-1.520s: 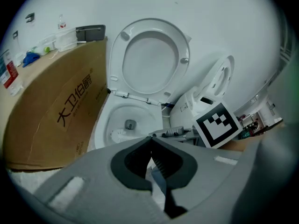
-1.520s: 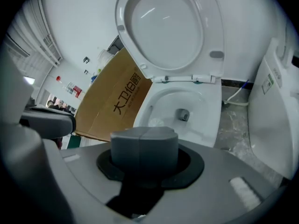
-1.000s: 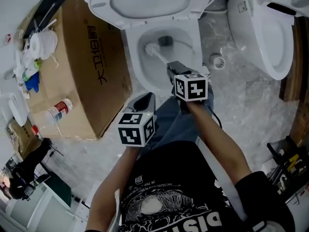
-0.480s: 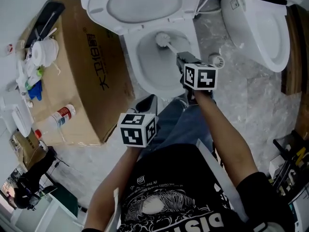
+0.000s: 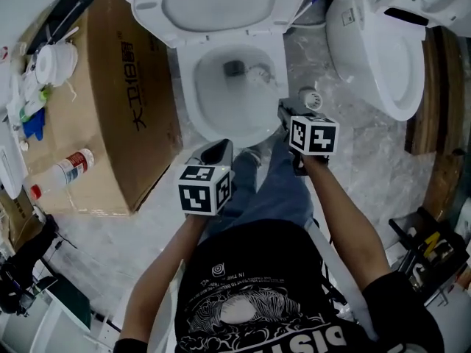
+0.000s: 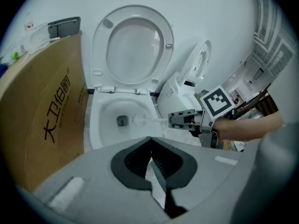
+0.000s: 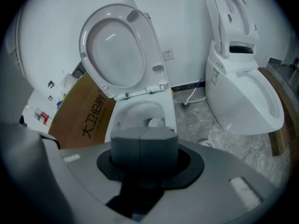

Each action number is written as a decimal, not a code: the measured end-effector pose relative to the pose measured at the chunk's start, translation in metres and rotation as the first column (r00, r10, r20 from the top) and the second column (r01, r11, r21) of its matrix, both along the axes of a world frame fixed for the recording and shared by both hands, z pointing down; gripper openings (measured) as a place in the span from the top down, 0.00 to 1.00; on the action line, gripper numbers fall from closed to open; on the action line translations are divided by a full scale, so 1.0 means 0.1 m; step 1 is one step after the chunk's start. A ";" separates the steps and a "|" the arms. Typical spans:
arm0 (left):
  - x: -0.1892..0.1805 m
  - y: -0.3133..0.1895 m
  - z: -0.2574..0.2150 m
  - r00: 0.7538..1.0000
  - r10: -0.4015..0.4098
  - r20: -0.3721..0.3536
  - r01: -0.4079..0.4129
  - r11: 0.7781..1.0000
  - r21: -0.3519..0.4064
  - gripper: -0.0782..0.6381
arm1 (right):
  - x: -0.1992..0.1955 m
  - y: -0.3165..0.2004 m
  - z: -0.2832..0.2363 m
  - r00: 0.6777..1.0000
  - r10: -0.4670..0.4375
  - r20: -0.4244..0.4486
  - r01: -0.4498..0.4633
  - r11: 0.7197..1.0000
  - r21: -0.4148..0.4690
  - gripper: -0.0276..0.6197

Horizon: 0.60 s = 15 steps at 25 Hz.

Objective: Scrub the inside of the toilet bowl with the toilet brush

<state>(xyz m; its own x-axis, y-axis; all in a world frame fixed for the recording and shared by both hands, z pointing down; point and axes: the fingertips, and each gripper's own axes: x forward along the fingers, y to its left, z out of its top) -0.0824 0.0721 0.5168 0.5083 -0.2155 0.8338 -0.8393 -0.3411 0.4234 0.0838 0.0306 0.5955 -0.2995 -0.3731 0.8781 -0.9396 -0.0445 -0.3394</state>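
Jaws, right gripper (image 5: 284, 113): clenched on toilet brush (image 6: 139, 120), handle running far-left into toilet bowl (image 5: 202, 98); left gripper (image 5: 216, 153) closed, empty.

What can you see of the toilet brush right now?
The toilet brush has a round white bristle head on a thin, pale handle. The head sits low inside the toilet bowl, just beside the dark patch at the bottom. The handle runs nearly level out over the bowl's rim into the right gripper, whose jaws are shut on its end. Nothing else holds it. Whether the bristles press on the porcelain cannot be told.
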 end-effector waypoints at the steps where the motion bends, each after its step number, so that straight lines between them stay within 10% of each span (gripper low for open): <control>1: 0.01 0.01 0.01 1.000 -0.004 -0.004 0.004 1.000 -0.001 0.90 | 0.01 0.06 -0.01 1.000 -0.011 -0.002 0.011 1.000 -0.011 0.73; 15: 0.04 0.09 0.19 0.995 -0.086 -0.054 0.086 0.996 -0.017 0.90 | -0.36 0.79 -0.07 0.982 -0.186 0.023 0.187 0.974 -0.129 0.73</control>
<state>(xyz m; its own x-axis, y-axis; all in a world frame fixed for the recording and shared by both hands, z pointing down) -0.0780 0.0808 0.5360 0.5332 -0.2485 0.8086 -0.8407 -0.2622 0.4738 0.0475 0.1099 0.5889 -0.3628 -0.1927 0.9117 -0.9318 0.0868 -0.3524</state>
